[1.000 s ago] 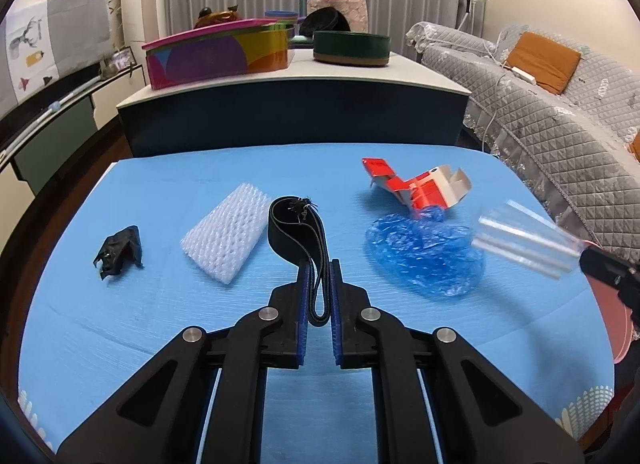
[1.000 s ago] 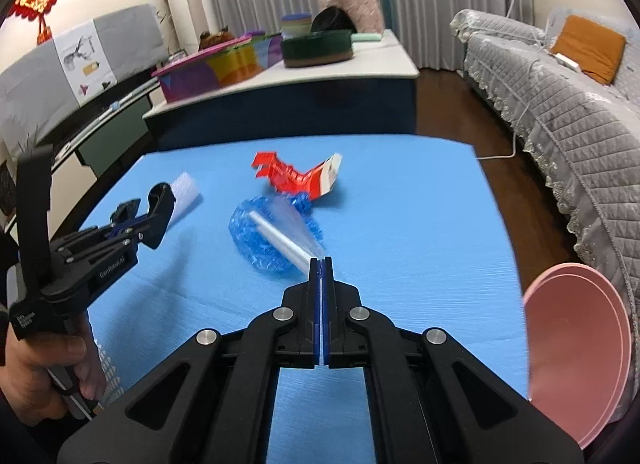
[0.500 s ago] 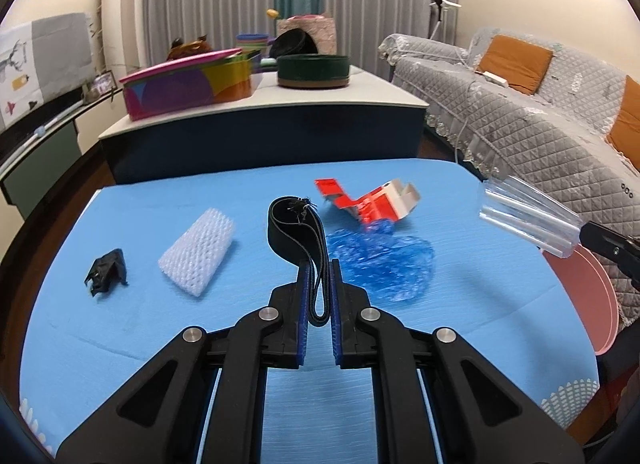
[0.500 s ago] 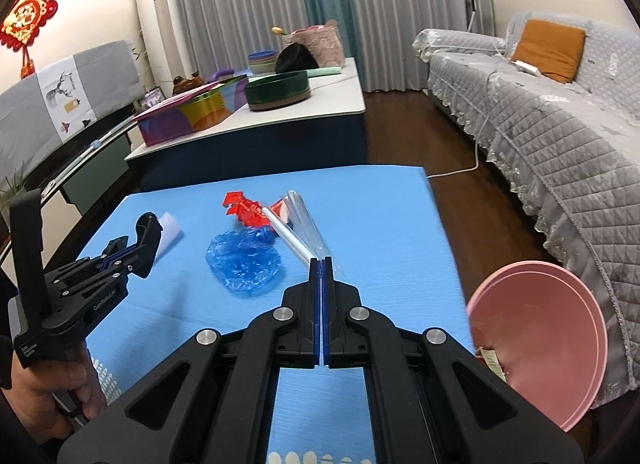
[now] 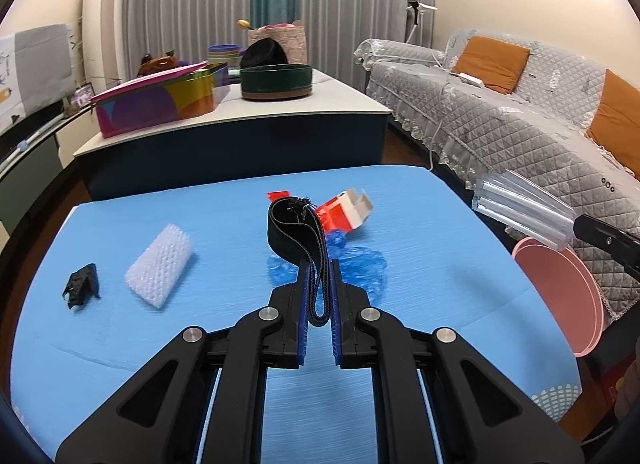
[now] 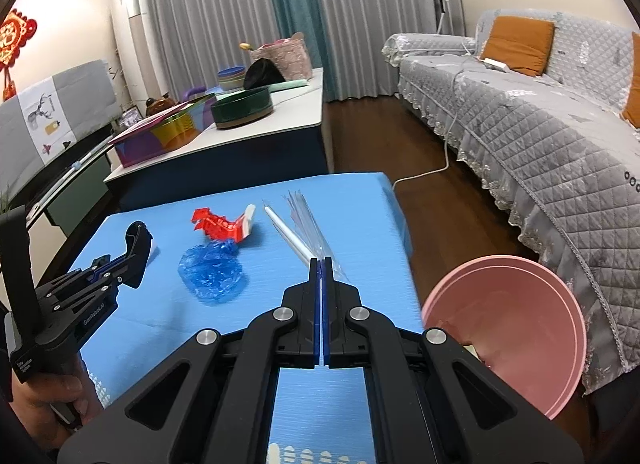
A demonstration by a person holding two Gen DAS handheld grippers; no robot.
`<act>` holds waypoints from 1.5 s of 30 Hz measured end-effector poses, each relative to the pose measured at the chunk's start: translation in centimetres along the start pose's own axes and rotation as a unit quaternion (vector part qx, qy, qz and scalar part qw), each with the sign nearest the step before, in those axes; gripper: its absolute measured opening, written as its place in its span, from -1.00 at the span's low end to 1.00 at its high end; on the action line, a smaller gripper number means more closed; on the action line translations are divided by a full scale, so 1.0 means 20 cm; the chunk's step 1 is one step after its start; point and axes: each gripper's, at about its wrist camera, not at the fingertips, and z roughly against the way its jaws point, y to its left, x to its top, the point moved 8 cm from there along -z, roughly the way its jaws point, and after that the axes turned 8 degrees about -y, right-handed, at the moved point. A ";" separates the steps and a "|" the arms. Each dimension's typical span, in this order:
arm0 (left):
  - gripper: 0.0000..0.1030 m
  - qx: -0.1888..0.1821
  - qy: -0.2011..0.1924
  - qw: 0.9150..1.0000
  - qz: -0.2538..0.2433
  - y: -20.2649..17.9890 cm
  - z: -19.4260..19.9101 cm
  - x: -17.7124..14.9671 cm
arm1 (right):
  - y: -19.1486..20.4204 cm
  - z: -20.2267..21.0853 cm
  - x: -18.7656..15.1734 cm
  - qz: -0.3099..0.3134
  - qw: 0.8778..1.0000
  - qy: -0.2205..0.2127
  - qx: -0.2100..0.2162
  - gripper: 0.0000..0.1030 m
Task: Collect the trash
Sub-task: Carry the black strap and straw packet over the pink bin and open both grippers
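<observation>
My left gripper (image 5: 318,270) is shut on a black elastic band (image 5: 294,224) and holds its loop above the blue table (image 5: 180,344). My right gripper (image 6: 320,264) is shut on a clear plastic wrapper with a white straw (image 6: 298,224), held over the table's right side. In the left wrist view the wrapper (image 5: 520,208) hangs at the right, above a pink bin (image 5: 560,292). The pink bin (image 6: 508,328) stands beside the table's right edge. A red-and-white carton (image 5: 346,212), a blue plastic bag (image 5: 362,264), a white foam net (image 5: 160,268) and a black crumpled scrap (image 5: 82,286) lie on the table.
Behind the table stands a white-topped counter (image 5: 340,104) with a colourful tin (image 5: 160,104) and a dark green round box (image 5: 276,82). A grey quilted sofa (image 6: 540,136) runs along the right, with wooden floor and a white cable (image 6: 424,174) between.
Both grippers have risen and swung to the right, each still gripping its item. The pink bin has come further into both views.
</observation>
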 end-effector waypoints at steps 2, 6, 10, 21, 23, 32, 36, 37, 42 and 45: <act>-0.83 -0.005 -0.001 1.000 -0.003 -0.03 -0.01 0.00 | -0.03 0.01 0.01 -0.004 1.000 -0.003 -0.006 -0.99; -0.83 -0.014 -0.004 1.000 -0.008 -0.08 -0.01 0.01 | -0.08 0.02 0.02 -0.010 1.000 -0.006 -0.017 -0.99; -0.83 -0.024 -0.006 1.000 -0.013 -0.14 -0.01 0.02 | -0.13 0.03 0.02 -0.015 0.999 -0.010 -0.029 -0.99; -0.83 -0.060 -0.012 0.998 -0.024 -0.32 -0.03 0.05 | -0.27 0.09 0.04 -0.030 0.998 -0.018 -0.058 -0.99; -0.83 -0.064 -0.012 0.998 -0.026 -0.35 -0.04 0.05 | -0.31 0.10 0.04 -0.035 0.997 -0.018 -0.064 -0.99; -0.83 -0.090 -0.013 0.995 -0.043 -0.52 -0.04 0.04 | -0.44 0.14 0.05 -0.046 0.995 -0.021 -0.084 -0.99; -0.83 -0.100 -0.010 0.994 -0.049 -0.59 -0.05 0.02 | -0.50 0.16 0.04 -0.053 0.994 -0.020 -0.093 -0.99; -0.83 -0.103 -0.010 0.993 -0.050 -0.61 -0.05 0.02 | -0.52 0.16 0.04 -0.055 0.994 -0.021 -0.095 -0.99; -0.83 -0.122 -0.008 0.991 -0.062 -0.72 -0.04 0.00 | -0.59 0.19 0.04 -0.060 0.992 -0.026 -0.106 -0.99; -0.83 -0.137 -0.004 0.988 -0.067 -0.80 -0.04 -0.02 | -0.65 0.22 0.04 -0.067 0.991 -0.027 -0.115 -0.99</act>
